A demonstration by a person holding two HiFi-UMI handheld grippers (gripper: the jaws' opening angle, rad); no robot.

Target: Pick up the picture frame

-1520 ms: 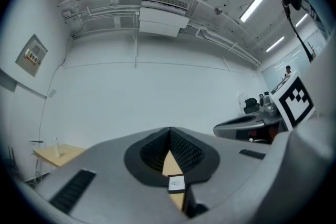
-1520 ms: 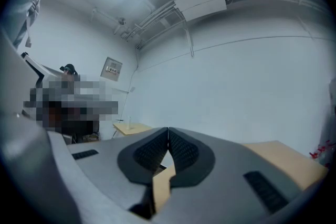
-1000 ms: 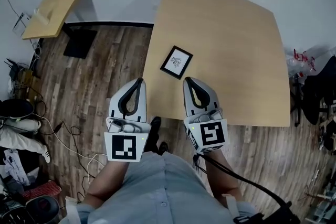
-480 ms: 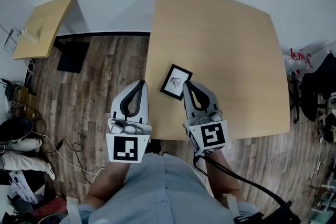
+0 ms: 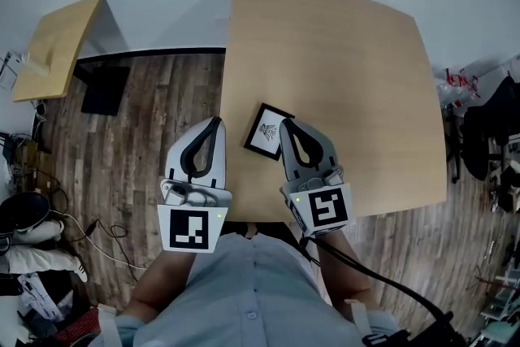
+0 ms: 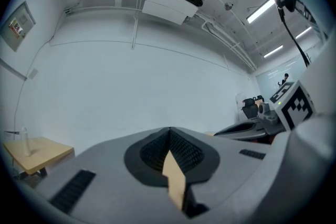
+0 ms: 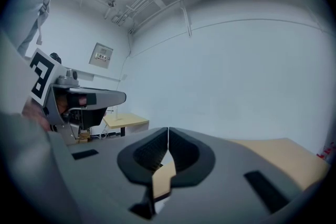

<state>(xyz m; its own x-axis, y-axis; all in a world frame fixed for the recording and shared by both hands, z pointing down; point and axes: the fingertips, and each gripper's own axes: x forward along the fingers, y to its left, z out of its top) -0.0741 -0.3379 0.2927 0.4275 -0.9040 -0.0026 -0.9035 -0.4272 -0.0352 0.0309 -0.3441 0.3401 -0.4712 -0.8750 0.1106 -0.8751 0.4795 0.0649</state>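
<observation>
The picture frame [image 5: 266, 131], black-edged with a white mat and a small drawing, lies flat near the front left corner of the wooden table [image 5: 341, 53]. My right gripper [image 5: 287, 124] is shut and empty, its tip over the frame's right edge. My left gripper [image 5: 215, 122] is shut and empty too, held over the table's left edge, just left of the frame. In the left gripper view [image 6: 169, 131] the jaws meet at the tip. The right gripper view [image 7: 168, 131] shows the same, with a sliver of the table [image 7: 164, 176] below.
A smaller wooden table [image 5: 57, 45] stands at the far left, over plank flooring [image 5: 138, 118]. Cables, bags and clutter lie at the lower left [image 5: 32, 240]. A dark chair and bags [image 5: 487, 134] crowd the right edge. A cable [image 5: 382, 280] trails from my right gripper.
The view has moved closer to the table. The frame now lies right in front of both grippers, with the right tip overlapping its edge. Both grippers stay shut.
</observation>
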